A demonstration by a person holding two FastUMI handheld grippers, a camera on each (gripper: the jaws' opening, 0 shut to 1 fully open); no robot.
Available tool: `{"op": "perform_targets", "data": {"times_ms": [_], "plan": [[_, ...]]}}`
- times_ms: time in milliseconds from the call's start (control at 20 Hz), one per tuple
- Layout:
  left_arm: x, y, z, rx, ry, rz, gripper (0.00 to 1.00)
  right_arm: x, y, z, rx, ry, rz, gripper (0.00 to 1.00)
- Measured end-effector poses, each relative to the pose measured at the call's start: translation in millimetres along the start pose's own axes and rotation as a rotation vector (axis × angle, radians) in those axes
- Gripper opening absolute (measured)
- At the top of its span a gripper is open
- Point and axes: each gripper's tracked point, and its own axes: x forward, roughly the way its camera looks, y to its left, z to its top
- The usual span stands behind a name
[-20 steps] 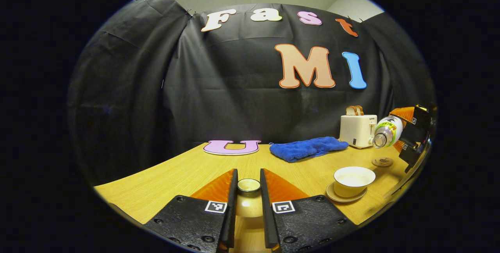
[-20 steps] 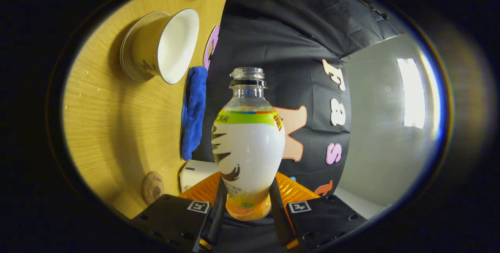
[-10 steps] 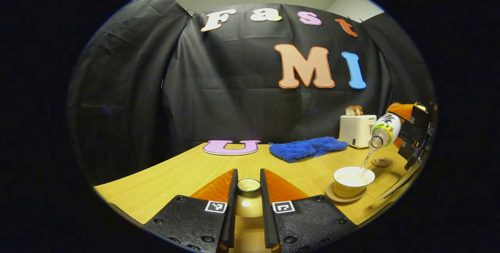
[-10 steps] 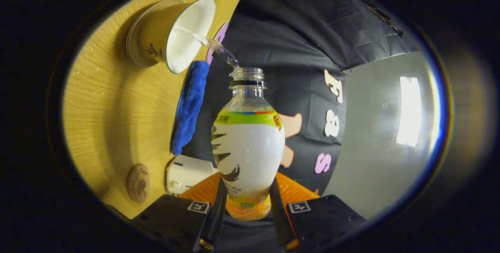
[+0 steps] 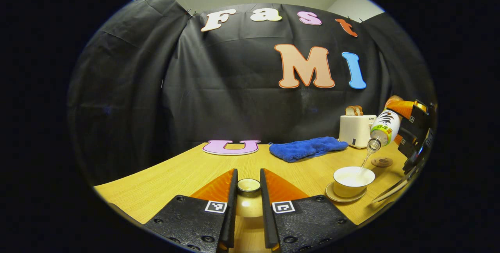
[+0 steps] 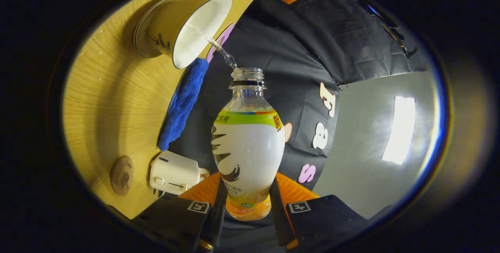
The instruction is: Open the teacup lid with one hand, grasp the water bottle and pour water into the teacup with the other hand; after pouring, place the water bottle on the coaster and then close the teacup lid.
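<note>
Water bottle (image 6: pixel 249 143): clear plastic, uncapped, white label with green band and orange base, tipped neck-down over the teacup (image 5: pixel 352 181), thin stream running from its mouth into the cup. Teacup: cream, flared rim, open, upright on a matching saucer (image 5: pixel 332 195) on the counter. Teacup lid (image 5: pixel 249 186): small cream knob top, lifted off the cup, well to its left. Coaster (image 5: pixel 381 162): round, brown, flat on the counter just behind the cup, bare.

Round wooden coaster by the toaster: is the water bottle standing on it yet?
No: the round wooden coaster lies bare, while the white-labelled plastic water bottle is tilted, pouring into the white teacup.
</note>
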Motion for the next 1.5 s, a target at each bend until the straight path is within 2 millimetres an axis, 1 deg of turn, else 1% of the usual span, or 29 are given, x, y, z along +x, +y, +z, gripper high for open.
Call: {"op": "perform_targets", "data": {"times_ms": [50,150,250,350,400,450,500,650,700,750,800,850,900,950,1050,1100,1250,1300,1350,1450,1500], "plan": [[0.3,-0.2,-0.5,0.000,0.000,0.000,0.27,-1.1,-1.0,0.8,-0.007,0.000,-0.007,0.60],[0.1,-0.2,-0.8,0.000,0.000,0.000,0.27,-0.4,-1.5,-1.4,-0.008,0.005,-0.014,0.56],[0.1,-0.8,-0.6,0.000,0.000,0.000,0.27,-1.6,-2.1,-4.2,0.007,0.013,-0.009,0.59],[0.1,-0.5,-0.9,0.000,0.000,0.001,0.27,-2.6,7.0,-5.6,0.058,0.024,0.029,0.60],[0.5,-0.2,-0.7,0.000,-0.001,0.001,0.27,-3.5,16.0,-7.1,0.114,0.039,0.067,0.60],[0.7,-0.2,-0.7,0.000,-0.001,0.001,0.27,-7.3,27.3,-8.2,0.189,0.061,0.117,0.60],[0.5,-0.2,-0.1,0.000,-0.001,0.001,0.27,-8.3,36.3,-10.8,0.269,0.085,0.163,0.55],[0.5,-0.6,-1.2,0.000,-0.001,0.001,0.27,-10.4,51.8,-13.6,0.503,0.143,0.285,0.61],[0.7,-0.7,-0.8,0.000,-0.001,0.001,0.27,-15.2,56.4,-11.1,0.593,0.157,0.331,0.55],[0.7,-0.6,-0.8,0.000,-0.001,0.001,0.28,-19.4,59.3,-6.5,0.698,0.174,0.380,0.55],[0.7,-0.8,-0.5,0.000,-0.001,0.001,0.27,-18.2,60.8,-4.0,0.808,0.195,0.424,0.54],[0.4,-0.6,-0.9,0.000,-0.001,0.001,0.27,-19.3,62.7,-3.4,0.912,0.217,0.456,0.55],[0.2,-0.1,-0.1,0.000,-0.001,0.001,0.27,-18.8,59.9,-3.3,1.008,0.239,0.476,0.62],[-0.1,0.0,-0.5,0.000,-0.001,0.001,0.27,-19.8,55.9,-6.3,1.096,0.262,0.489,0.59],[0.1,-0.2,-0.4,0.000,-0.001,0.000,0.27,-15.2,53.3,-11.6,1.269,0.300,0.514,0.59],[-0.5,-1.1,-0.1,0.000,0.000,0.000,0.27,-13.4,52.6,-15.3,1.352,0.313,0.528,0.55],[0.5,-0.8,-0.6,0.000,0.000,0.000,0.27,-12.6,52.9,-26.6,1.591,0.381,0.555,0.56],[0.5,-0.8,-0.6,0.000,0.000,0.000,0.27,-10.0,56.2,-31.9,1.669,0.409,0.548,0.56],[0.2,-0.8,-0.8,0.000,-0.001,0.000,0.27,-8.9,59.2,-40.6,1.733,0.433,0.533,0.59],[0.5,-0.6,-0.9,0.000,-0.001,0.001,0.27,-9.0,73.9,-59.5,1.804,0.465,0.493,0.61],[0.5,-0.6,-0.6,0.000,-0.001,0.000,0.27,-9.7,83.1,-65.8,1.825,0.480,0.478,0.59]]}}
